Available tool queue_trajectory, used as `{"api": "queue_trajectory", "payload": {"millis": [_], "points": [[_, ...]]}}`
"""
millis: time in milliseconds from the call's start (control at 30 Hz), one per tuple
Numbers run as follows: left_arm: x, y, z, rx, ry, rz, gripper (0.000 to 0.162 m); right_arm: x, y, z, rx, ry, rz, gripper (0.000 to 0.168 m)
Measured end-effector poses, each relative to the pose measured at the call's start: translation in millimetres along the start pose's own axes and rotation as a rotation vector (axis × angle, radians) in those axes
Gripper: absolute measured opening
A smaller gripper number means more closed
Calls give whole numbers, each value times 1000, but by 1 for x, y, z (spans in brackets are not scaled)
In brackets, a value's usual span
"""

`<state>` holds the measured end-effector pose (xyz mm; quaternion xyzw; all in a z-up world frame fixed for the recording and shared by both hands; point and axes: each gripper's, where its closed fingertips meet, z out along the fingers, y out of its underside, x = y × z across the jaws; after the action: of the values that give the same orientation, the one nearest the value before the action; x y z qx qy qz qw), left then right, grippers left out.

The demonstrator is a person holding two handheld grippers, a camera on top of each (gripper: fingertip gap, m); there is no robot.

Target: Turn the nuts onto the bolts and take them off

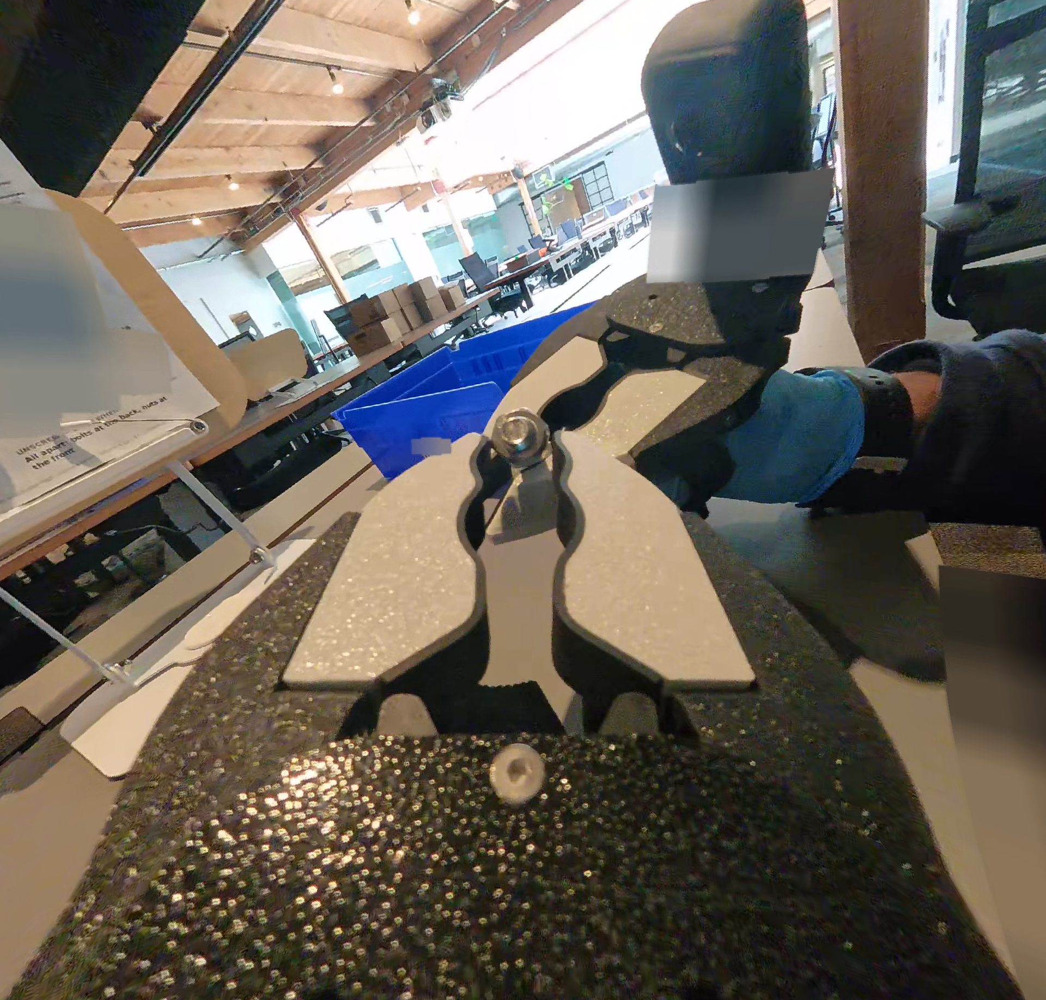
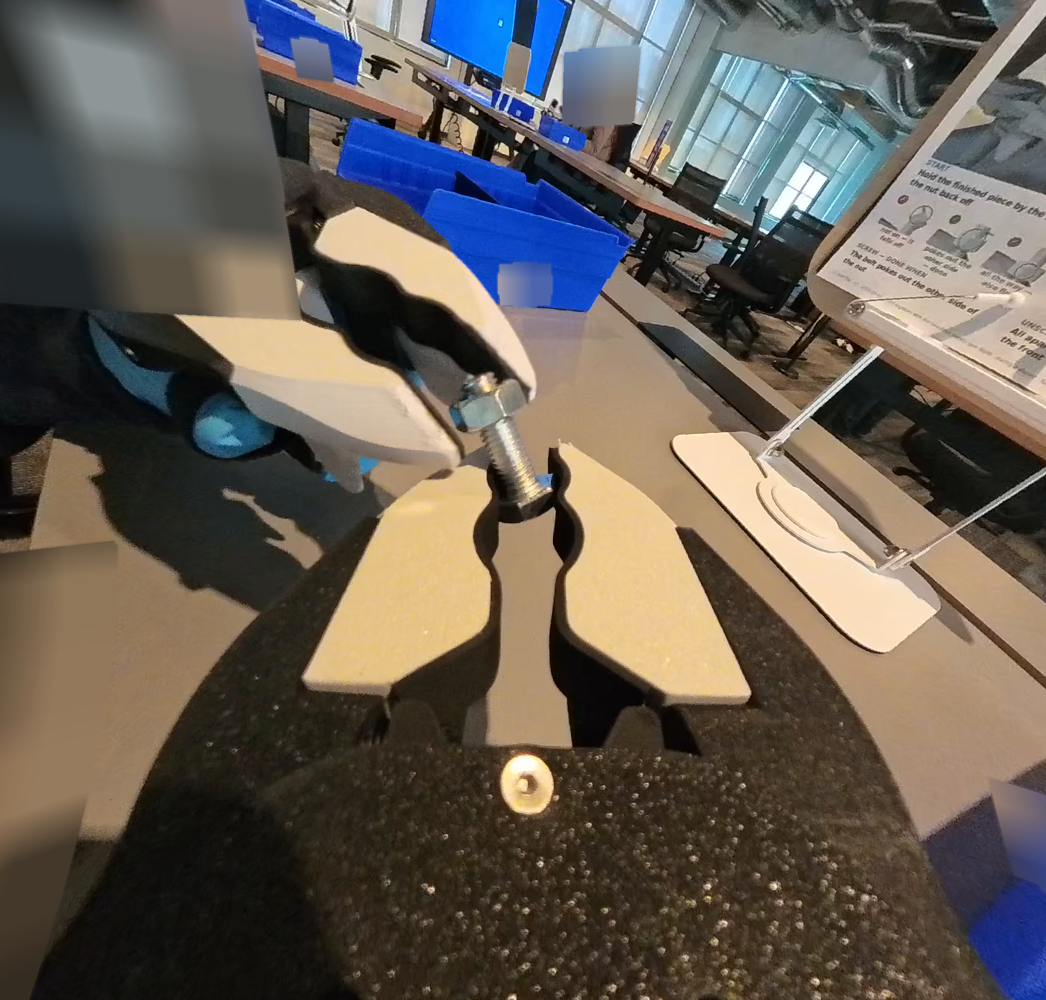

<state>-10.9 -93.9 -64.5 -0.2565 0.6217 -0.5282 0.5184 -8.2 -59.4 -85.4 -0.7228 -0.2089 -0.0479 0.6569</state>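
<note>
A silver hex nut (image 2: pixel 489 404) sits on the threaded end of a silver bolt (image 2: pixel 509 457), held above the grey table (image 2: pixel 622 384). My left gripper (image 2: pixel 493 406) comes in from the left and is shut on the nut. My right gripper (image 2: pixel 523 494) is shut on the bolt's head. In the left wrist view the nut (image 1: pixel 518 440) shows end-on between my left gripper's (image 1: pixel 518 455) fingertips, and the bolt shaft is hidden behind it. The right gripper (image 1: pixel 552 415) meets it from the far side, held by a blue-gloved hand (image 1: pixel 792 429).
Blue plastic bins (image 2: pixel 521 237) stand at the table's far edge, also in the left wrist view (image 1: pixel 419 423). A clear stand with an instruction sheet on a white base (image 2: pixel 804 537) is to the right. Desks, chairs and a monitor (image 2: pixel 492 16) lie beyond. The grippers are tip to tip, or close to it.
</note>
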Motion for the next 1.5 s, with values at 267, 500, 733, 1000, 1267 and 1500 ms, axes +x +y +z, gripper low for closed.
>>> {"api": "queue_trajectory", "payload": {"millis": [267,500,733,1000,1267,1500], "points": [[0,0,-2,-12,-3,32,18,-4,0,1,-3,-14,-15,14],[1,-2,-2,-17,4,-10,17,-5,-1,2,3,-14,-28,15],[-3,-4,-4,1,18,-85,17,-11,0,5,-21,-18,-80,23],[-15,-8,-12,48,28,-224,17,-3,1,-2,-49,36,-182,28],[-19,-5,-16,58,92,-384,17,6,-7,-22,-20,97,-394,28],[-10,4,-16,-2,204,-506,18,-11,2,-24,-22,1,-536,59]]}}
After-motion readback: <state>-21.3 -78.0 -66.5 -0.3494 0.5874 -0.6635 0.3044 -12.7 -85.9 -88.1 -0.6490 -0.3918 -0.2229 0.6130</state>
